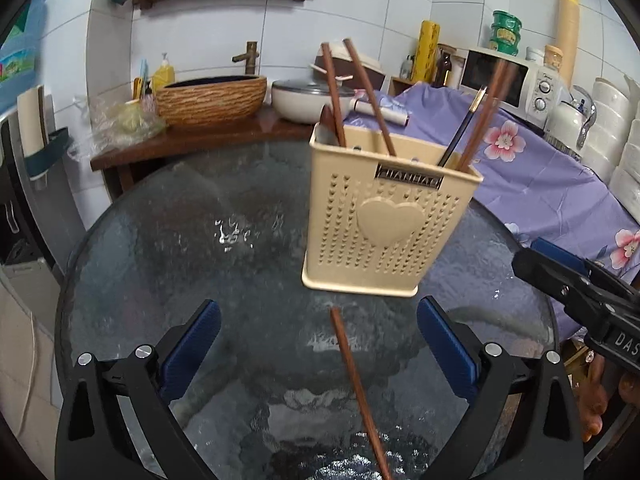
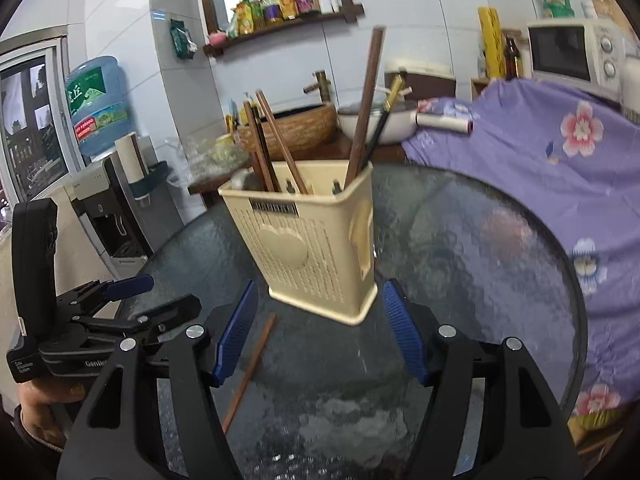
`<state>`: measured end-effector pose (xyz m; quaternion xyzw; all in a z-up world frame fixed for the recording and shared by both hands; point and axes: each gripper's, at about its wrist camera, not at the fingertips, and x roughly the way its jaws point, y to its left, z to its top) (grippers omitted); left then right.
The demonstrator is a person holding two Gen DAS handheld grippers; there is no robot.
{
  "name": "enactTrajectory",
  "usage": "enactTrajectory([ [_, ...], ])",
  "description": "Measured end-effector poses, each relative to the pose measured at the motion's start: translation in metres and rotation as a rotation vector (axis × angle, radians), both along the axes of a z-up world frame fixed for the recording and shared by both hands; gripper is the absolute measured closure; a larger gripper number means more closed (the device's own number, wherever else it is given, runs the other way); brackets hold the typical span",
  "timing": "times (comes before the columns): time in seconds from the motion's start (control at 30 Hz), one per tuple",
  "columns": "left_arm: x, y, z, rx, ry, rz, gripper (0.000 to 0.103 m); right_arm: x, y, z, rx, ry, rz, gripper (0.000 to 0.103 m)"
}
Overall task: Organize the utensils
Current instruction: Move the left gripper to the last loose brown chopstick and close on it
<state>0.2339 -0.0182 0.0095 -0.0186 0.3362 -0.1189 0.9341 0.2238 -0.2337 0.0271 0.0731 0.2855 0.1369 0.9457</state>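
With both my left hand-held gripper (image 1: 318,354) and right hand-held gripper (image 2: 318,332) spread empty, the thin, stiff, slippery brown wooden chopstick (image 1: 358,388) lies on the round glass counter (image 1: 160,240) at six o'clock of the cream perforated plastic utensil holder (image 1: 384,220), best pinched mid-shaft.

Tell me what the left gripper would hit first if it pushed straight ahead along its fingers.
Probably the loose chopstick lying on the glass table between the open left gripper fingers. Beyond its tip stands the cream utensil holder. Depth is unclear, so the fingers might pass above the chopstick.
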Motion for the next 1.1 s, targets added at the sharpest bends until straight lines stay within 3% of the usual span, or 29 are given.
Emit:
enactTrajectory([
  [0.27, -0.001, -0.002, -0.024, 0.014, 0.070, 0.018, 0.007, -0.013, -0.015, -0.043, 0.028, 0.099, -0.022, 0.037],
  [0.5, 0.000, -0.007, -0.036, 0.030, 0.100, 0.011, 0.009, -0.019, -0.018, -0.062, 0.021, 0.139, -0.034, 0.037],
  [1.1, 0.023, -0.046, -0.062, 0.117, 0.189, -0.026, 0.052, -0.010, -0.028, -0.073, -0.047, 0.191, -0.064, 0.037],
])
